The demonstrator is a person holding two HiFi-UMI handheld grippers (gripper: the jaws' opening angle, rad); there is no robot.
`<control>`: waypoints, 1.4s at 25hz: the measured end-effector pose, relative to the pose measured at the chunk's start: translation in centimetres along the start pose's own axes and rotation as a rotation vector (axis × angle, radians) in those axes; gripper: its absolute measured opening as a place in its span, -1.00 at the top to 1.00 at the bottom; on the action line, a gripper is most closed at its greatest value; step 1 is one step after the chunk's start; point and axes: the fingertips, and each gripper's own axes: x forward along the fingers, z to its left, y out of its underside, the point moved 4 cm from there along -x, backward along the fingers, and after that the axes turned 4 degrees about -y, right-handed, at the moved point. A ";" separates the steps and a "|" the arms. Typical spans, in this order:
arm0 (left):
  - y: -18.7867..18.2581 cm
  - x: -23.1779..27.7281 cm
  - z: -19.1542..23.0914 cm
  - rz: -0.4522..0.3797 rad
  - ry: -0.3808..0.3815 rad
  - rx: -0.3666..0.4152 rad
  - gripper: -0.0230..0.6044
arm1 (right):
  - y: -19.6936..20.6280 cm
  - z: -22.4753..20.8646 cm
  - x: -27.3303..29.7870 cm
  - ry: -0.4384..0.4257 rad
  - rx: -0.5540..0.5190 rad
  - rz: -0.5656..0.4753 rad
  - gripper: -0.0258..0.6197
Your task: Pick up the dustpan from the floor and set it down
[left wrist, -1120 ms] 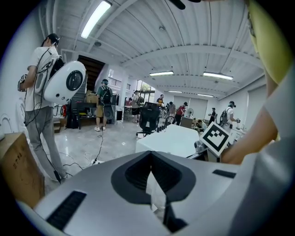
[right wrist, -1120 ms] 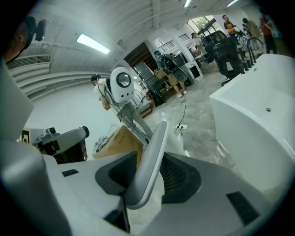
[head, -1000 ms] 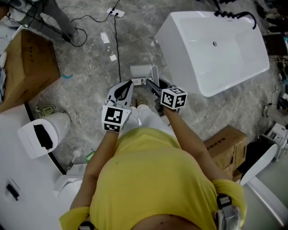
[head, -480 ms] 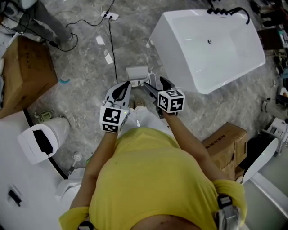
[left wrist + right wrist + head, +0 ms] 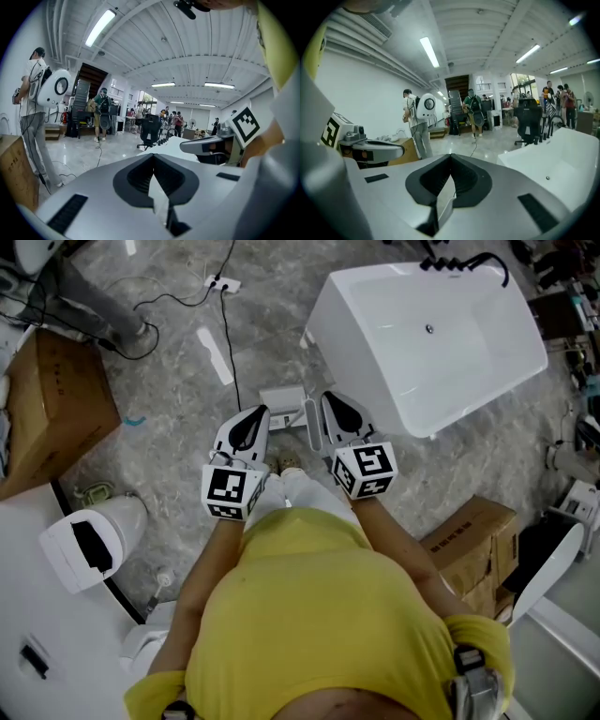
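The dustpan (image 5: 283, 397) is a pale grey scoop lying on the marble floor, its slim handle (image 5: 311, 424) reaching toward me between the two grippers. My left gripper (image 5: 251, 416) hovers just left of it with its jaws together (image 5: 153, 157) and nothing in them. My right gripper (image 5: 336, 401) hangs just right of the handle. Its jaws have just been closing and now meet (image 5: 451, 157) with nothing between them. Both gripper views look out level across the room and do not show the dustpan.
A white bathtub (image 5: 441, 334) stands close on the right. Cardboard boxes sit at the left (image 5: 56, 399) and lower right (image 5: 469, 540). A white toilet (image 5: 89, 531) is at my lower left. A black cable (image 5: 225, 324) runs across the floor ahead. People stand far off.
Both grippers have come up toward the head camera, the right one more, and it has rolled. The right jaws stood apart half a second ago and are now together. The dustpan stays on the floor.
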 end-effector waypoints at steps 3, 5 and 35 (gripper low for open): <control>-2.7 -0.5 0.2 -0.077 -0.024 0.019 0.94 | -3.6 0.2 -0.7 0.015 -0.086 -0.083 0.89; -4.7 -1.0 0.5 -0.132 -0.042 0.037 0.94 | -5.8 0.2 -1.4 0.034 -0.130 -0.141 0.89; -13.5 -4.9 -0.6 -0.357 -0.152 0.127 0.94 | -11.7 0.4 -6.7 0.096 -0.206 -0.343 0.89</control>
